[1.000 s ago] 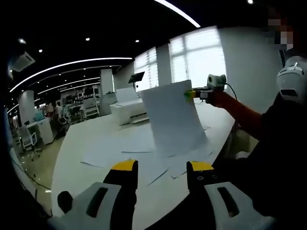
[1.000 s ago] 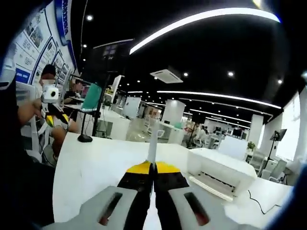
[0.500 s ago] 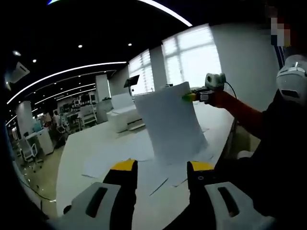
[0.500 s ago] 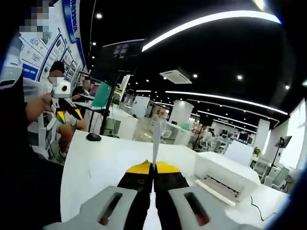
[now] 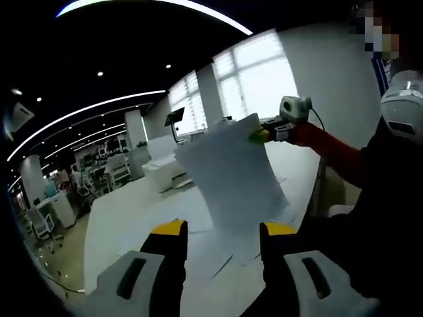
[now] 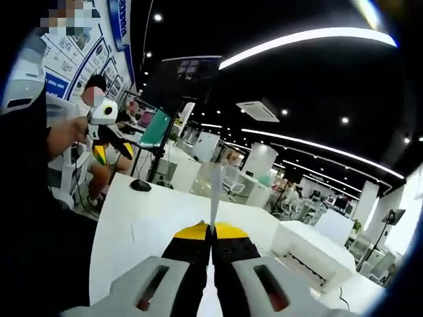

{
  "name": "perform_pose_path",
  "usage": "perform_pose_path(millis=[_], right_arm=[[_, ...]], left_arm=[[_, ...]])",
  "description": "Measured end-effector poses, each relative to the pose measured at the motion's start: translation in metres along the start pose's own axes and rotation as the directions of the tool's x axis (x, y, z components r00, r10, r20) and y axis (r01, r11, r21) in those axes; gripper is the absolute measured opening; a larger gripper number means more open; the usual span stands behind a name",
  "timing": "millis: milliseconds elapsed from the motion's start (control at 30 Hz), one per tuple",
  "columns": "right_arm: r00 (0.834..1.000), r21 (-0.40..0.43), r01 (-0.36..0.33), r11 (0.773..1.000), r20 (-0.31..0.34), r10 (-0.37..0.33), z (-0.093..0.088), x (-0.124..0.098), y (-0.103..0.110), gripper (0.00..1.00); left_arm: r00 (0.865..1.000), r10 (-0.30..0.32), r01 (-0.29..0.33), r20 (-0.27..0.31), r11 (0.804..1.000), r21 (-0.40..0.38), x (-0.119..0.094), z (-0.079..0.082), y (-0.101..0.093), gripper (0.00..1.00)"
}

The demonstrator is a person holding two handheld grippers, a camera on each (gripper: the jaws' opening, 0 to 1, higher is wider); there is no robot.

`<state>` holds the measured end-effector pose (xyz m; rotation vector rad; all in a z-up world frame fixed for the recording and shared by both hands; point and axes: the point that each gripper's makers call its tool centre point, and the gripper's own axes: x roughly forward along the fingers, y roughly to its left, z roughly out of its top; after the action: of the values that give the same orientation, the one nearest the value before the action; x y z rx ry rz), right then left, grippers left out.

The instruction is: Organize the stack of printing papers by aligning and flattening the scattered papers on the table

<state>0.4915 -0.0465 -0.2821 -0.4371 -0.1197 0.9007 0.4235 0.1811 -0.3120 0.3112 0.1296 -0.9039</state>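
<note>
Pinching a sheet of paper [image 6: 215, 191] edge-on, the right gripper [image 6: 211, 232] has its yellow-tipped fingers [image 6: 193, 232] pressed together on it, so the sheet rises as a thin line straight ahead of them. In the left gripper view that same sheet hangs curved above the white desk [image 5: 125, 218], held at its upper corner by the right gripper, beyond the left gripper [image 5: 221, 231]. The left gripper's fingers [image 5: 170, 228] stand spread with nothing between them. More scattered papers [image 5: 218, 254] lie flat on the desk just past them. A white printer [image 6: 317, 254] sits on the desk to the right of the right fingers.
</note>
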Motion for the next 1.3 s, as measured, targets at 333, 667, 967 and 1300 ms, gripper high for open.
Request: perform_pose_path(millis=[333, 667, 967, 1300], right_arm=[[0.998, -0.033, -0.059, 0.998, 0.016, 0.060, 0.012, -0.004, 0.017, 0.00], [0.992, -0.071, -0.120, 0.990, 0.017, 0.121, 0.022, -0.006, 0.036, 0.00], [0.986, -0.094, -0.164, 0.982, 0.019, 0.166, 0.031, -0.007, 0.053, 0.00], [0.974, -0.113, -0.222, 0.969, 0.020, 0.225, 0.041, -0.007, 0.072, 0.00]], left_arm=[[1.000, -0.002, 0.003, -0.010, 0.999, 0.052, 0.005, 0.011, 0.002, 0.49], [1.000, -0.006, 0.008, -0.021, 0.994, 0.105, 0.008, 0.021, 0.003, 0.50], [1.000, 0.004, -0.001, -0.021, 0.990, 0.144, 0.011, 0.030, 0.007, 0.50], [0.999, 0.017, -0.010, -0.032, 0.980, 0.197, 0.016, 0.038, 0.008, 0.51]])
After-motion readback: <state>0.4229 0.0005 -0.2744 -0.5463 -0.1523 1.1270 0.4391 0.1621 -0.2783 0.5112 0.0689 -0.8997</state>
